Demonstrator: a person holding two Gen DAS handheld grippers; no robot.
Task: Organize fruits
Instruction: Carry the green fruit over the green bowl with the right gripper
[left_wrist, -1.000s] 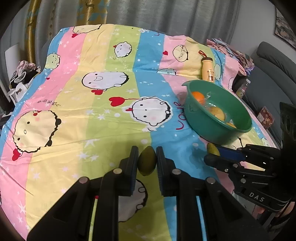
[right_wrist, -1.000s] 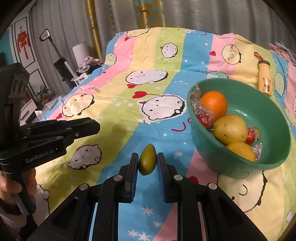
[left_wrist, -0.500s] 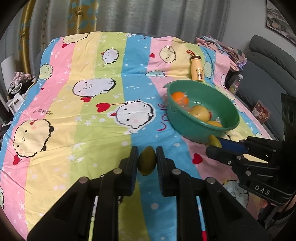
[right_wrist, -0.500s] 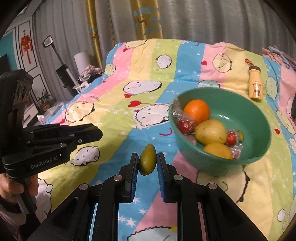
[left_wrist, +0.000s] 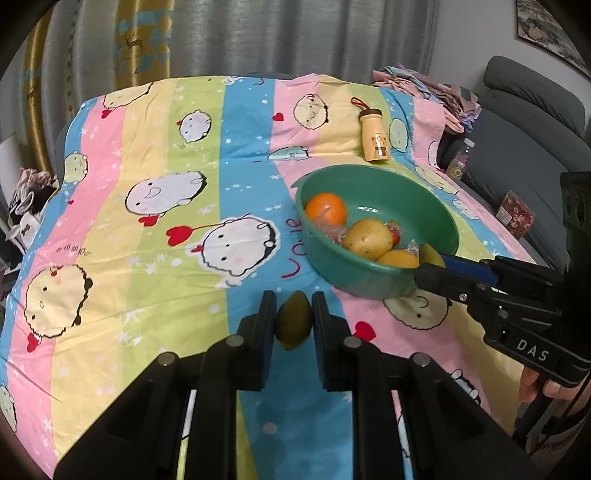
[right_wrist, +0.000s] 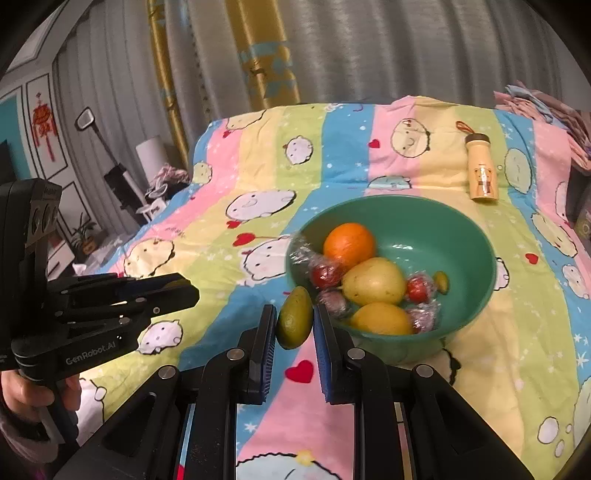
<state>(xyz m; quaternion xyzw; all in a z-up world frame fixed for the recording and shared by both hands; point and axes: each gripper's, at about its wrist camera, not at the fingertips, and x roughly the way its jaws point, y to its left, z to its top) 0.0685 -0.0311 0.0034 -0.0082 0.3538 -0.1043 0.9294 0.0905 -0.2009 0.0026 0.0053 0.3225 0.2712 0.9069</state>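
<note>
A green bowl (left_wrist: 439, 218) (right_wrist: 469, 236) sits on the striped bed sheet and holds an orange (right_wrist: 349, 242), a pear (right_wrist: 373, 282), a yellow fruit (right_wrist: 382, 318) and several wrapped sweets. My left gripper (left_wrist: 293, 325) is shut on a green mango (left_wrist: 293, 320), held above the sheet left of the bowl. My right gripper (right_wrist: 294, 325) is shut on another green mango (right_wrist: 294, 318), at the bowl's near rim; it also shows in the left wrist view (left_wrist: 428, 260) over that rim.
A yellow bottle (left_wrist: 375, 138) (right_wrist: 480, 170) lies on the sheet behind the bowl. A grey sofa (left_wrist: 532, 122) stands to the right of the bed. Curtains hang behind. Folded clothes (left_wrist: 428, 88) lie at the far right corner.
Both grippers have moved forward and right toward the bowl, each still holding its mango. The right gripper's mango has gone from short of the bowl to its near rim.
</note>
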